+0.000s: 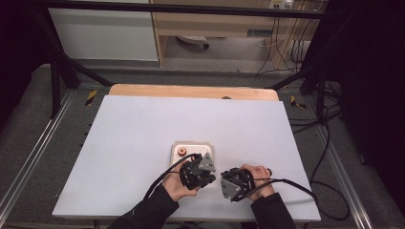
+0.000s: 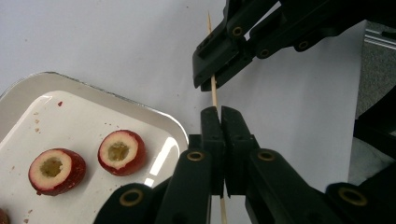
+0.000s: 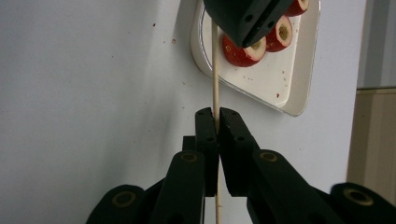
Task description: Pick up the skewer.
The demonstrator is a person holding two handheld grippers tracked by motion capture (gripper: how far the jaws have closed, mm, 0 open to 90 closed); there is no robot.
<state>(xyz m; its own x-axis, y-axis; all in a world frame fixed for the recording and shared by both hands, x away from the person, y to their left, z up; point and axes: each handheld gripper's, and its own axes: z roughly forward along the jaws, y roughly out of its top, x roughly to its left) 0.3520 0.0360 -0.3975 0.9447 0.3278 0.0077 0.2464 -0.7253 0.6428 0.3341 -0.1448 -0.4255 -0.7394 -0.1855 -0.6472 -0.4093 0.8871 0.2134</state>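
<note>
A thin wooden skewer [image 2: 214, 95] runs between my two grippers just above the white table. My left gripper [image 2: 219, 116] is shut on it, and the right gripper [image 2: 211, 80] pinches the same stick farther along. In the right gripper view my right gripper [image 3: 215, 119] is shut on the skewer [image 3: 215, 70], with the left gripper [image 3: 247, 23] at the stick's far end. A white tray [image 2: 116, 100] holds cored red fruit pieces [image 2: 122, 151]. From above, the left gripper [image 1: 198, 171] hangs over the tray's [image 1: 191, 142] near edge, the right gripper [image 1: 234, 183] beside it.
The white table top [image 1: 143, 133] stretches wide to the left, right and back of the tray. A wooden strip [image 1: 191, 90] borders its far edge. Black cables [image 1: 296, 183] trail from the grippers toward the front and right. Metal frame rails [image 1: 33, 157] flank the table.
</note>
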